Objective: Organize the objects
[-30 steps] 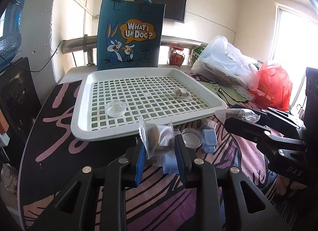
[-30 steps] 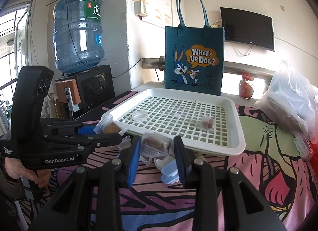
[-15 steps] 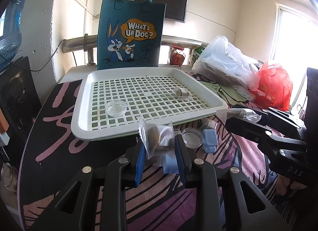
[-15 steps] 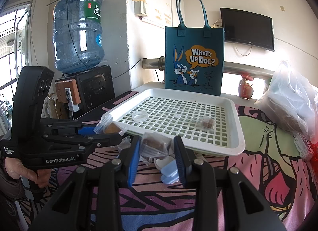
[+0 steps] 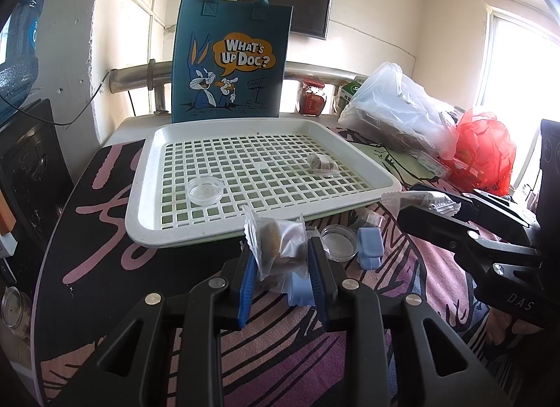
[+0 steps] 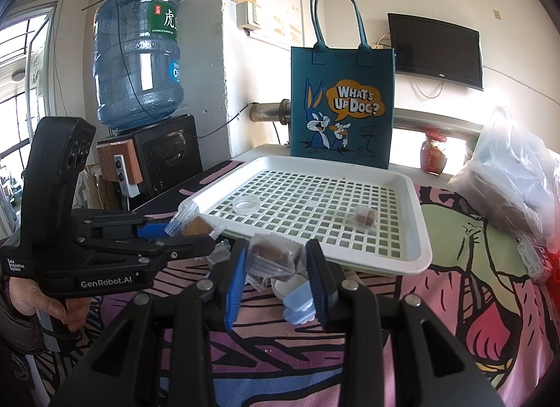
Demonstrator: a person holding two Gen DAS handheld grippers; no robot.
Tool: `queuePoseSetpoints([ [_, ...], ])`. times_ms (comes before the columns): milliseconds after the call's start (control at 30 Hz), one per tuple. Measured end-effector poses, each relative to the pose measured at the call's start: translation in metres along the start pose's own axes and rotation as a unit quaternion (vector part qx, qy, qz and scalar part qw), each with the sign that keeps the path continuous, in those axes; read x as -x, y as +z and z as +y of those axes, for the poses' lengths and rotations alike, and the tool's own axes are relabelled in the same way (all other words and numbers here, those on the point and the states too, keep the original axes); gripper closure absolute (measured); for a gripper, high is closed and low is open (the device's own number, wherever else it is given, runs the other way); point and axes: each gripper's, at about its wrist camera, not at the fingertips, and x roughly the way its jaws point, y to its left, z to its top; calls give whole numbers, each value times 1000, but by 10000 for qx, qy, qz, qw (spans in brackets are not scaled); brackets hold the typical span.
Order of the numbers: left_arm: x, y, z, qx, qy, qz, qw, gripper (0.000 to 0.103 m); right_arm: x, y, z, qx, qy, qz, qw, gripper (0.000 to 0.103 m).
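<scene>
My left gripper (image 5: 280, 253) is shut on a clear packet with a brown cake (image 5: 276, 244), held just in front of the white grid tray (image 5: 147, 211). My right gripper (image 6: 276, 256) is shut on another clear packet with a brown cake (image 6: 274, 254), near the tray's front edge (image 6: 392, 267). Each gripper shows in the other's view: the right one (image 5: 406, 205) at the right, the left one (image 6: 206, 232) at the left, both with their packets. In the tray lie a clear round dish (image 5: 204, 190) and a third wrapped cake (image 5: 322, 163).
On the patterned cloth below the grippers lie a clear dish (image 5: 338, 241) and pale blue cases (image 5: 370, 246). A blue cartoon tote bag (image 5: 231, 57) stands behind the tray. Plastic bags (image 5: 395, 113), a red bag (image 5: 484, 151) and a jar (image 5: 311, 99) fill the right; a water dispenser (image 6: 140, 64) stands left.
</scene>
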Motion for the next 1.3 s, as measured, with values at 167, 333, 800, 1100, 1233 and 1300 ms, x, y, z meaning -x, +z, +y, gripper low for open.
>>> queuePoseSetpoints([
  [167, 0, 0, 0, 2, 0, 2, 10000, 76, 0, 0, 0, -1, -1, -1, 10000, 71],
  [333, -1, -1, 2, 16, 7, 11, 10000, 76, 0, 0, 0, -1, -1, -1, 10000, 70],
  [800, -1, -2, 3, 16, 7, 18, 10000, 76, 0, 0, 0, -2, 1, -2, 10000, 70],
  [1100, -3, -3, 3, 39, 10, 45, 10000, 76, 0, -1, 0, -3, 1, -3, 10000, 70],
  [1233, -5, -3, 4, 91, 5, 100, 9999, 76, 0, -1, 0, -3, 2, 1, 10000, 70],
  [1300, -6, -3, 6, 120, -8, 127, 9998, 76, -1, -1, 0, -12, 4, 11, 10000, 70],
])
